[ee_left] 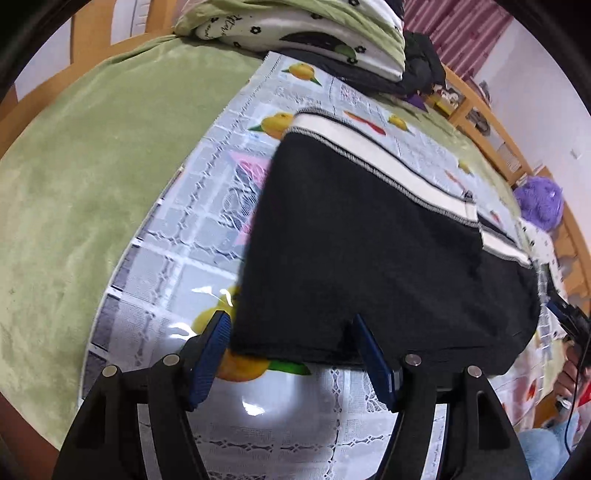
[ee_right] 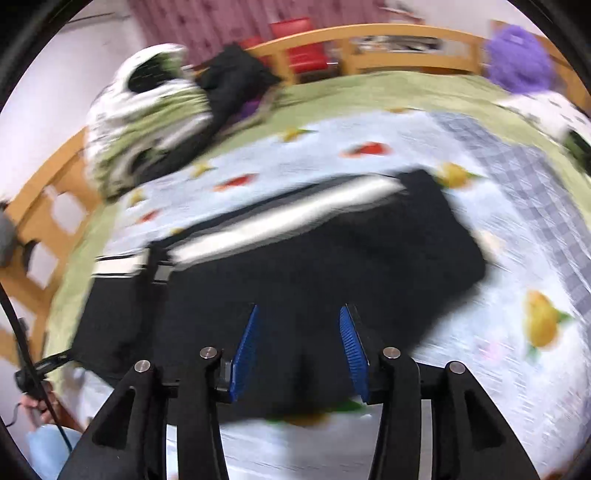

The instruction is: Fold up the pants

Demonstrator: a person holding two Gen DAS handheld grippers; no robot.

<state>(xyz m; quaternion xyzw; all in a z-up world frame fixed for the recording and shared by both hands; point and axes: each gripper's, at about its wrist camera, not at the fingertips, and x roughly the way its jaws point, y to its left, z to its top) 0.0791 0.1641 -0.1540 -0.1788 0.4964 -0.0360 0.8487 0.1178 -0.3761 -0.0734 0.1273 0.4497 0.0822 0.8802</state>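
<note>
Black pants (ee_left: 369,240) with a white side stripe (ee_left: 369,151) lie folded on a fruit-patterned plastic cloth (ee_left: 177,258) spread over a bed. My left gripper (ee_left: 290,326) is open at the pants' near left corner. The hem lies between its blue pads (ee_left: 212,354) without being pinched. The right wrist view is blurred. There my right gripper (ee_right: 299,319) stands open just above the pants (ee_right: 314,251), near their front edge, with nothing pressed between its pads (ee_right: 245,354).
A green blanket (ee_left: 92,166) covers the bed to the left. Folded green-and-white bedding (ee_left: 295,33) and dark clothes (ee_left: 421,62) are piled at the far end. A purple fluffy item (ee_left: 541,201) and wooden bed rails (ee_left: 480,118) lie on the right. A person's hand (ee_left: 567,373) shows at the edge.
</note>
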